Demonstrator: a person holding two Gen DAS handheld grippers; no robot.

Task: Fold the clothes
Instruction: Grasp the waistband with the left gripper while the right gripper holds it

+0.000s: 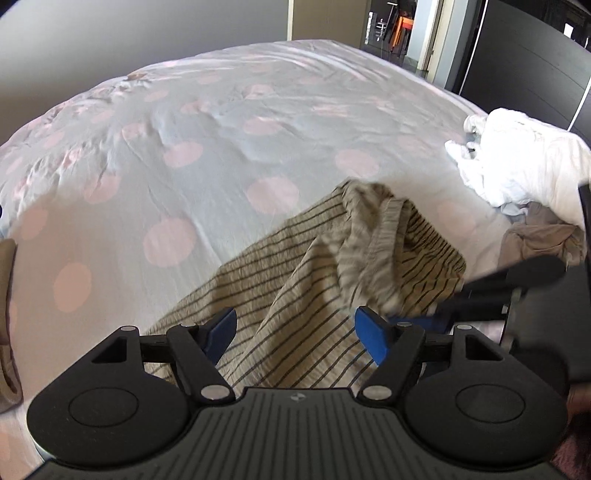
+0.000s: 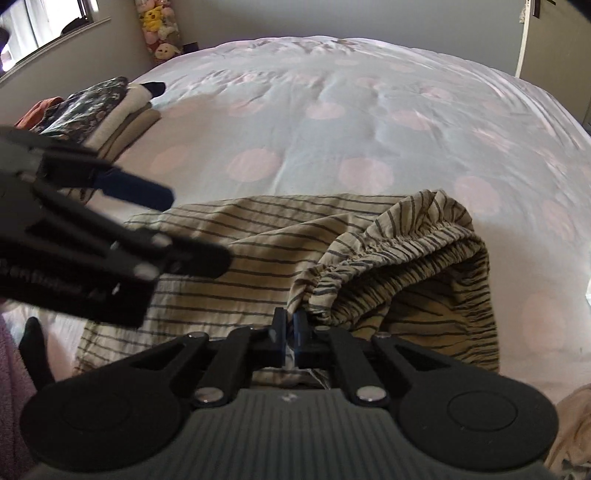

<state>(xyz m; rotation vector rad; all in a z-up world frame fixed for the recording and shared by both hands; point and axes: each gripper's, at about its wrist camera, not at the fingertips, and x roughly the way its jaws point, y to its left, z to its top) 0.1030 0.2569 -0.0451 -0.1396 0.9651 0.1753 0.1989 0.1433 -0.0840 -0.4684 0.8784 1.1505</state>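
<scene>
A beige garment with dark stripes (image 1: 295, 266) lies spread on the spotted bed cover (image 1: 221, 147), its elastic waistband (image 2: 406, 251) bunched and raised. In the right wrist view my right gripper (image 2: 291, 326) is shut on a pinch of that waistband edge. My left gripper (image 1: 295, 330) hovers open just above the striped cloth, with nothing between its blue pads (image 1: 371, 338). The left gripper (image 2: 177, 225) also shows blurred at the left of the right wrist view, over the garment (image 2: 258, 251). The right gripper (image 1: 413, 319) reaches in from the right of the left wrist view.
A heap of white clothes (image 1: 517, 158) and a greyish garment (image 1: 535, 240) lie at the bed's right side. A stack of folded clothes (image 2: 110, 107) sits at the far left edge, plush toys (image 2: 160, 29) behind it. A dark wardrobe (image 1: 535, 74) stands beyond the bed.
</scene>
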